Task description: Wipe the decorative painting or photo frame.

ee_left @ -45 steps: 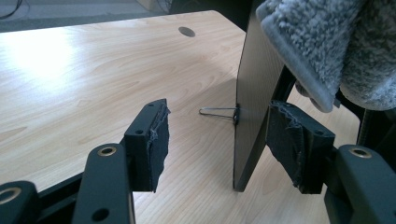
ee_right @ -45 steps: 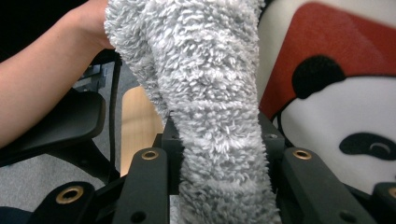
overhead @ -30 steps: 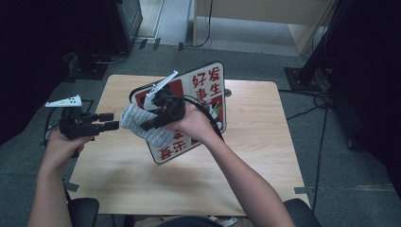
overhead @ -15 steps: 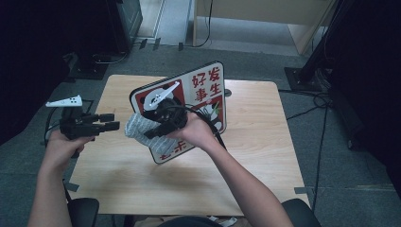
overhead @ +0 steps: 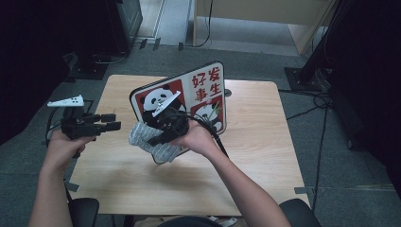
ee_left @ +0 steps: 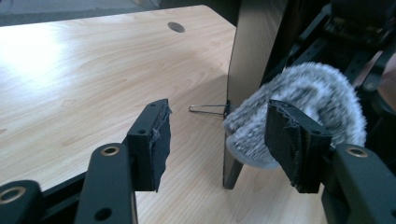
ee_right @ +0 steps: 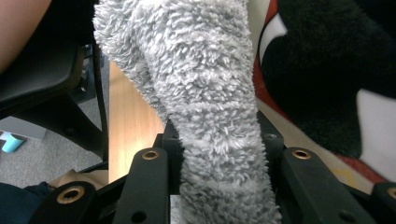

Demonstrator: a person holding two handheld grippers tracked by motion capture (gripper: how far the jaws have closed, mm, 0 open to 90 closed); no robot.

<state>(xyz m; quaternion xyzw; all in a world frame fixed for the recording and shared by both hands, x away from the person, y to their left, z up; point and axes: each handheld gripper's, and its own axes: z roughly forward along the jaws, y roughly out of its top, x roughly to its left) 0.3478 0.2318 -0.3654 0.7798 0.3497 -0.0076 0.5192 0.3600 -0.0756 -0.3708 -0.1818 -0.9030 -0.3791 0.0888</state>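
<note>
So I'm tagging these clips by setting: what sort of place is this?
Probably an office or lab room: grey carpet floor, a plain wooden table with a cable hole, and stand bases with trailing cables.

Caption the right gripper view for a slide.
Right gripper clamps a fluffy grey sock beside the panda sign.

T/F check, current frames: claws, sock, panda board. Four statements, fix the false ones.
1. The right claw is shut on the grey sock. True.
2. The left claw grips the sock. False: its jaws are open, with nothing between them.
3. The panda board lies flat on the table. False: it stands propped up, tilted.
4. The sock is held in front of the board. True.
</note>
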